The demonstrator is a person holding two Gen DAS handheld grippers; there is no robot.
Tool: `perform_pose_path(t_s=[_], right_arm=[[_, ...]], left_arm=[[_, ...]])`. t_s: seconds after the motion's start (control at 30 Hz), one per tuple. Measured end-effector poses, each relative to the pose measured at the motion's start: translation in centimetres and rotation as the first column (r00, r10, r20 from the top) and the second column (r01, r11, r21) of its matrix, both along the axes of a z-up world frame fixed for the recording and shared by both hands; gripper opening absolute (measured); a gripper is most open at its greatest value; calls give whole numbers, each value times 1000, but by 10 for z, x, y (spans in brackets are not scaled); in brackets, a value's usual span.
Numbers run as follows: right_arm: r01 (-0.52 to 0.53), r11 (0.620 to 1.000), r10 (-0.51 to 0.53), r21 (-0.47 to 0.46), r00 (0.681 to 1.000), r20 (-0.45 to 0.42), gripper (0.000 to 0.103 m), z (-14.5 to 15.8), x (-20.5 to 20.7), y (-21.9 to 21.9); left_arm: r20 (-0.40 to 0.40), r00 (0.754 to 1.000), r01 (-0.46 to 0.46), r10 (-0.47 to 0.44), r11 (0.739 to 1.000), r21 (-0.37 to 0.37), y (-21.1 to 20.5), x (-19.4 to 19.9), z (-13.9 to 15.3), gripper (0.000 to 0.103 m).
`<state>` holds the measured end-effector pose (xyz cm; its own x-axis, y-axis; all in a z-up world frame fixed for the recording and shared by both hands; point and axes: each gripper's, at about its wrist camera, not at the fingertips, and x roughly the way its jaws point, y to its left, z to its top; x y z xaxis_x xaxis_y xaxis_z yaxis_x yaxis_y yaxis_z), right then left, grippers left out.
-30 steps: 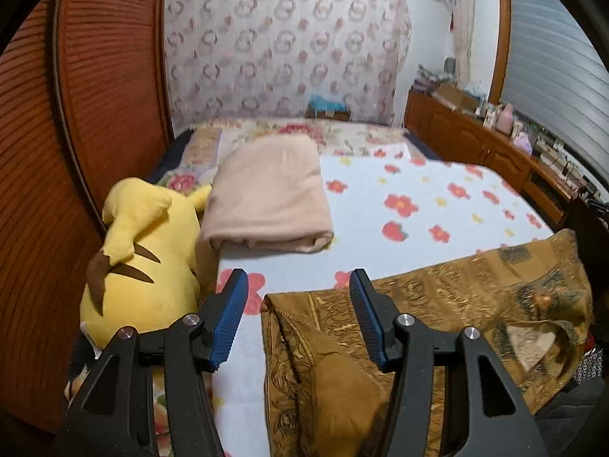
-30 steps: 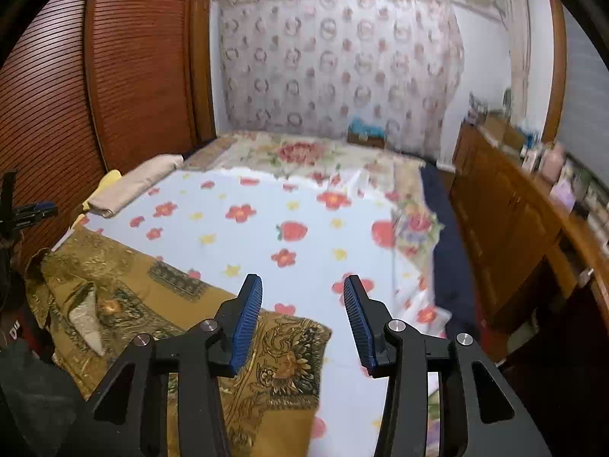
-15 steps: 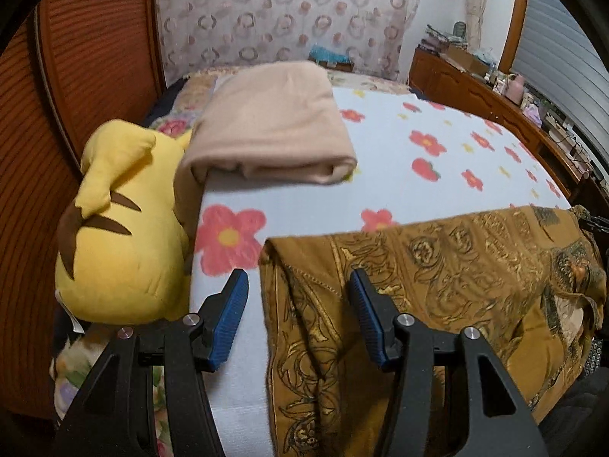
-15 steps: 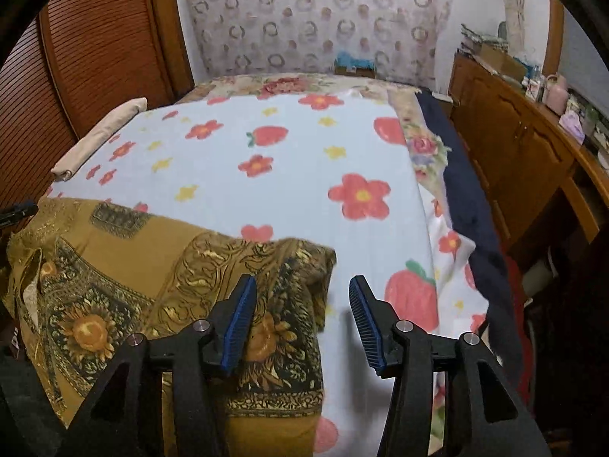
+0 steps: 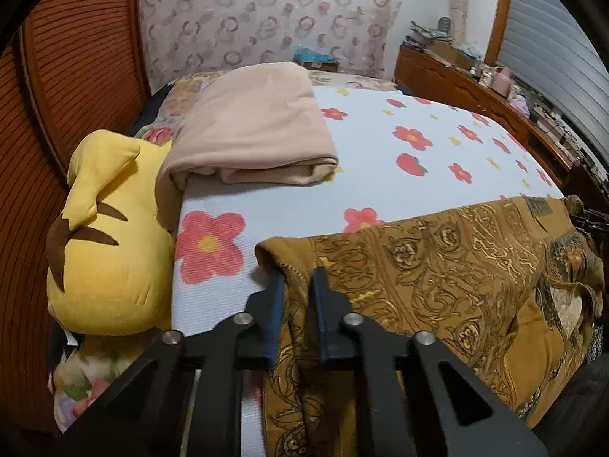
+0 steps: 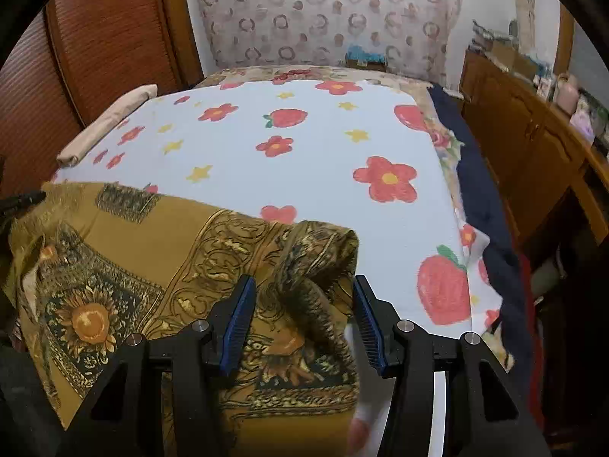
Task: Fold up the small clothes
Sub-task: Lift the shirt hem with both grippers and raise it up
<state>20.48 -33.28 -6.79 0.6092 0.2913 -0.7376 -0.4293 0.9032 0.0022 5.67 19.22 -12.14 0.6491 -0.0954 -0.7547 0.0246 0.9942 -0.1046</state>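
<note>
Left wrist view has the left gripper [image 5: 298, 297] pinched down on the near left corner of the brown patterned garment [image 5: 449, 266], with a bunch of the cloth squeezed between the two blue pads and more of it hanging down over the bed's front edge. The garment is spread wide across the near end of the bed, on top of the white floral bedsheet [image 5: 380, 175]. Just left of the gripper, a yellow plush toy [image 5: 110, 236] sits at the side of the bed, pressed up against the mattress edge. Behind it there's a folded beige blanket [image 5: 255, 133] lying on the sheet, one corner drooping over onto the plush. Louvered wooden doors [image 5: 68, 87] run along the left, and a patterned curtain [image 5: 266, 19] hangs at the far end of the room.

Over on the right wrist view, the right gripper [image 6: 302, 318] has its jaws spread apart, sitting on either side of the rumpled near right corner of the garment [image 6: 152, 251]. The cloth there is humped up into a fold between the fingers, but the pads aren't pressing it. A big sunflower print shows on the fabric to the left. The bedsheet [image 6: 304, 160] stretches out beyond, and the beige blanket [image 6: 102, 125] is visible way off at the far left edge of the bed. A wooden cabinet [image 6: 533, 144] with clutter on top runs down the right side.
</note>
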Motion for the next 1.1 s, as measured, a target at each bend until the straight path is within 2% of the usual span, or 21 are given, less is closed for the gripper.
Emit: perform_pose_path(t_s=[0.03, 0.07, 0.13, 0.17, 0.27, 0.4, 0.47, 0.63, 0.8, 1.0, 1.1], right_arm=[[-2, 1000, 2, -12, 1000, 12, 53, -1, -3, 2], [-5, 1000, 5, -16, 1000, 20, 47, -2, -6, 3], [-19, 1000, 19, -2, 1000, 23, 30, -2, -11, 4], [-31, 1000, 31, 2, 999, 22, 15, -1, -13, 4], [-66, 997, 64, 28, 997, 46, 12, 3, -24, 3], [-52, 994, 39, 97, 990, 137, 12, 31, -47, -9], [-28, 988, -2, 154, 982, 189, 11, 55, -64, -17], [-66, 974, -14, 216, 937, 348, 11, 114, -112, -23], [-129, 963, -2, 239, 875, 484, 11, 178, -146, -35], [-143, 963, -19, 229, 809, 588, 11, 239, -168, -54], [-144, 965, -31, 221, 770, 637, 11, 263, -185, -60]], left_arm=[[3, 1000, -2, 2, 1000, -11, 1, -1, 0, 10], [6, 1000, -4, 4, 1000, -19, 1, -1, 0, 7], [19, 1000, -7, 8, 999, -32, 2, -4, 3, 6], [34, 999, -8, 9, 999, -38, 1, -6, 6, 6], [119, 993, -8, 16, 997, -70, -2, -22, 29, 6], [240, 971, 10, 22, 992, -128, -2, -46, 67, 6], [307, 951, 17, 37, 985, -172, 3, -59, 89, 5], [432, 901, 36, 37, 987, -158, 1, -77, 141, 5], [566, 824, 52, 20, 992, -111, -5, -95, 202, 5], [678, 735, 54, 14, 995, -78, -3, -103, 258, 5], [710, 705, 55, 7, 996, -65, -2, -108, 278, 5]])
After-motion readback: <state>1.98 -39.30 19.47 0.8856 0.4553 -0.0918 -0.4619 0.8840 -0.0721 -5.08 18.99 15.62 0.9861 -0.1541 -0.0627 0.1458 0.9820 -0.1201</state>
